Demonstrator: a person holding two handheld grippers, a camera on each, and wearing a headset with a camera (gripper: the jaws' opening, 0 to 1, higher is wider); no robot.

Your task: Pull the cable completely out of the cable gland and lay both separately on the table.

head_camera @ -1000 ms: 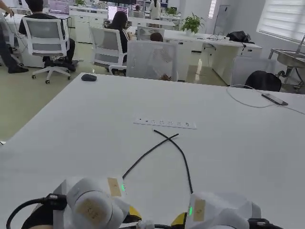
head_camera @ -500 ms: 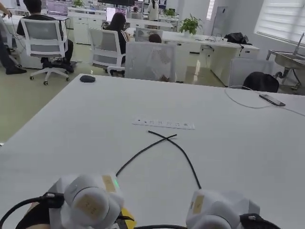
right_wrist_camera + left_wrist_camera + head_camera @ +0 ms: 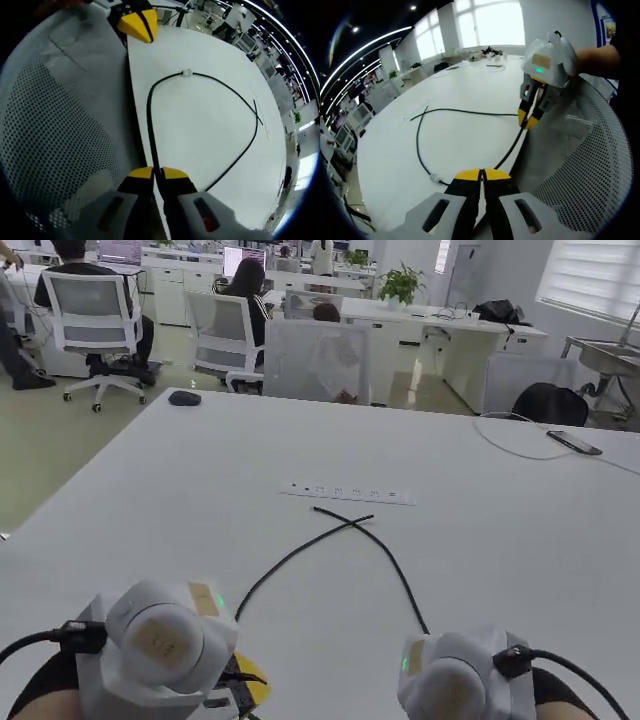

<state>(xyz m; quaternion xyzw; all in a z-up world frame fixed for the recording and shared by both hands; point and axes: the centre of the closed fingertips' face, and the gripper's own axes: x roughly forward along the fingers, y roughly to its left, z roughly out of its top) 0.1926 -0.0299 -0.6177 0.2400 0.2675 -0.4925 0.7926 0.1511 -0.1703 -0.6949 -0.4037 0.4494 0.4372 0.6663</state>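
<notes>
Overall: a white surface [image 3: 200,500] carries one black cable [image 3: 350,523], and both grippers are held at its near edge.
Cable, look: thin, round and matte black, of even thickness along the whole visible length.
Cable, course: it lies in a wide loop. Its two free ends cross each other just in front of a white power strip [image 3: 347,494]. From the crossing, one arm runs back toward each side of the near edge.
Gland [image 3: 187,73]: a small pale fitting threaded on the left arm of the cable. It rests on the surface near the bend closest to the left gripper. Its detail is too small to make out.
Cable and gland: joined, with the cable passing through the gland.
Near stretch: from the gland the cable bends and follows the surface edge to the right gripper.
Left hand-held gripper [image 3: 481,174]: the yellow-tipped jaws are pressed together. In the left gripper view the cable passes just beyond the tips. In the right gripper view the tips are clear of the cable, with nothing between them.
Right hand-held gripper [image 3: 156,173]: the yellow-tipped jaws are clenched on the cable at the surface edge.
Far part of surface: a dark mouse [image 3: 184,398] lies at the left and a phone [image 3: 575,443] at the right, both well apart from the cable.
</notes>
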